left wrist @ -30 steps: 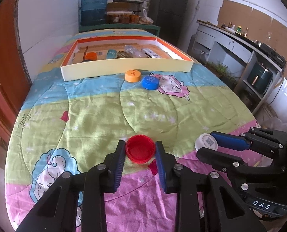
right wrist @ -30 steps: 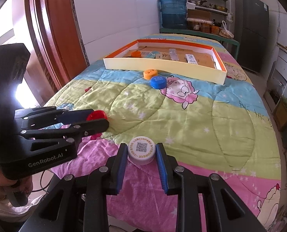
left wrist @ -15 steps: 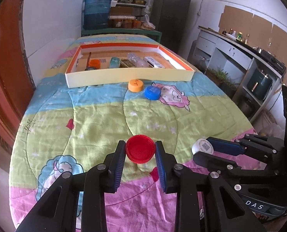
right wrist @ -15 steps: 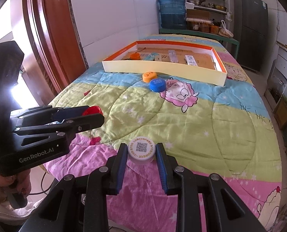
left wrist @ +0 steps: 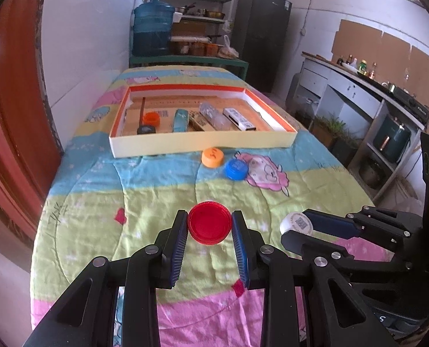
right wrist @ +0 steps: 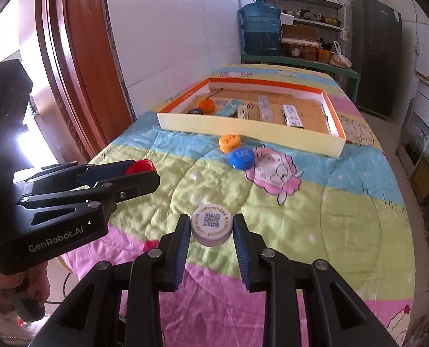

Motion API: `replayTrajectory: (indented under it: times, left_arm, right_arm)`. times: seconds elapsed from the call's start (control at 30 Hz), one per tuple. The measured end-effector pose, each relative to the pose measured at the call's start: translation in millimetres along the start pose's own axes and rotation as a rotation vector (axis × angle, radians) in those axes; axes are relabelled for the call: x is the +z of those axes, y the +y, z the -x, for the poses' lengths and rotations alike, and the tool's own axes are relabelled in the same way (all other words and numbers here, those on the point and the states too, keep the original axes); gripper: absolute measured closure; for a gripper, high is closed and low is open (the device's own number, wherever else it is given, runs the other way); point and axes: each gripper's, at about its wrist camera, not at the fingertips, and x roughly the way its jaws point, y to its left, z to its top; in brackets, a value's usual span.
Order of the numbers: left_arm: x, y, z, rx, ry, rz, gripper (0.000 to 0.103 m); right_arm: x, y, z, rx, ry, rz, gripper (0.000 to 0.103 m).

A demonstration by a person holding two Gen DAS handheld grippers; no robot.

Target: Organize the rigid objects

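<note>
My left gripper (left wrist: 210, 227) is shut on a red bottle cap (left wrist: 210, 226), held above the quilt; the same red cap (right wrist: 140, 166) shows in the right wrist view. My right gripper (right wrist: 212, 228) is shut on a white cap with a QR code (right wrist: 212, 225), also seen as the white cap (left wrist: 296, 223) in the left wrist view. An orange cap (left wrist: 213, 157) and a blue cap (left wrist: 236, 169) lie on the quilt before a shallow cardboard tray (left wrist: 202, 143). The tray holds an orange cap, a teal stick and several small packs.
The colourful quilt (left wrist: 156, 190) covers the table. A wooden door frame (right wrist: 75, 66) stands at the left. Behind the table are a water jug (left wrist: 153, 26), shelves and a dark fridge (left wrist: 260, 34). A counter (left wrist: 359, 92) runs along the right. A hand (right wrist: 0, 289) grips the left tool.
Both grippers have risen off the quilt with their caps still clamped. The tray and the two loose caps now appear lower and farther below in both views.
</note>
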Motion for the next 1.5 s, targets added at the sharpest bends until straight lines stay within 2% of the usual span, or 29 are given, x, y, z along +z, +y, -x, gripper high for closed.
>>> replayTrajectory:
  times: [0.33,0.8,1.5]
  left_arm:
    - [23,7,-1,0.005,-0.036,0.013,0.072]
    - [73,15,4,0.023,-0.121,0.015,0.072]
    - [148,5,0,0.048,-0.216,-0.047,0.072]
  right_arm:
    - [21,1,-4,-0.004,-0.019,0.008,0.073]
    - [65,-9,-8,-0.004,-0.077,-0.004,0.073]
    - [112,-44,-9,-0.01,-0.126,-0.084,0.073]
